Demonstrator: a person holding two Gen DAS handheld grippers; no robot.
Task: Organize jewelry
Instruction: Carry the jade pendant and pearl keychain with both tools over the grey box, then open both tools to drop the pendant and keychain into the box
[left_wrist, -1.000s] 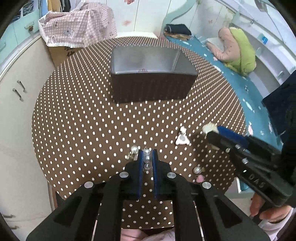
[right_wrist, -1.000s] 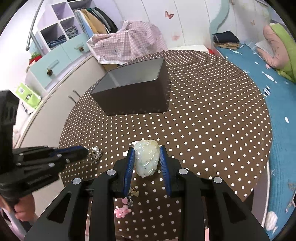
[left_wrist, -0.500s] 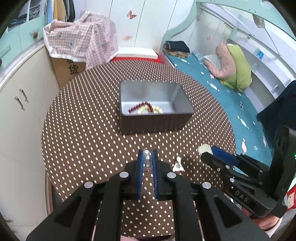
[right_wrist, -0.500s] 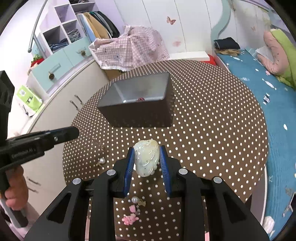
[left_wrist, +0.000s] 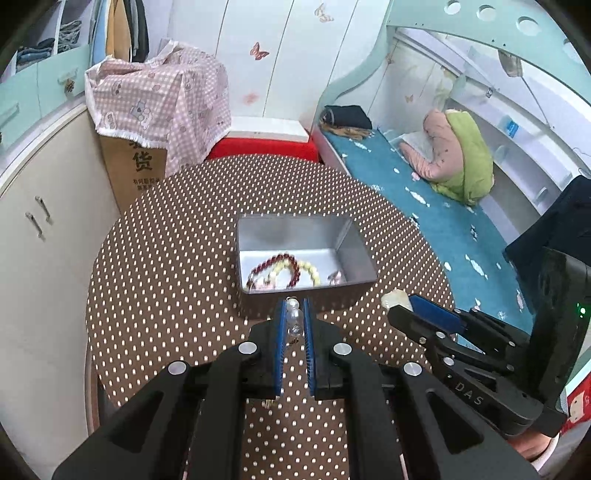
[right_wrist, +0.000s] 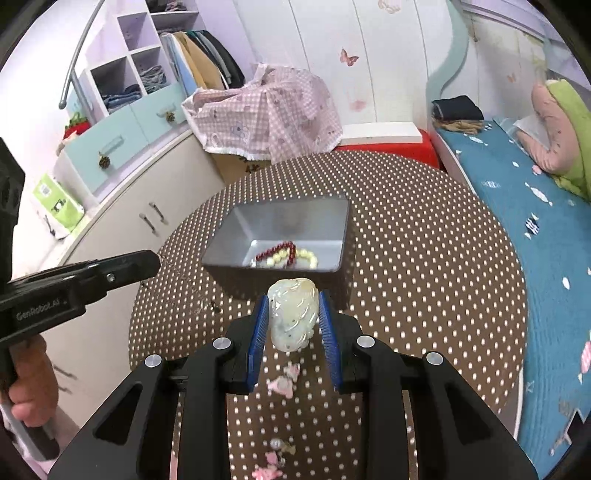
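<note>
1. Left gripper (left_wrist: 294, 317), lower centre of frame, angled down, clamps a clear bead strand (left_wrist: 293, 318) running lengthwise between the pads.
2. Right gripper (right_wrist: 293, 314) pinches a pale carved pendant (right_wrist: 293, 314), long axis upright.
3. Both sit just before the metal box (left_wrist: 354, 236) mid-frame.

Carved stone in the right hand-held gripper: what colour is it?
The carved stone is pale milky white-green with a faint amber patch at its top; the right wrist view shows it best.
</note>
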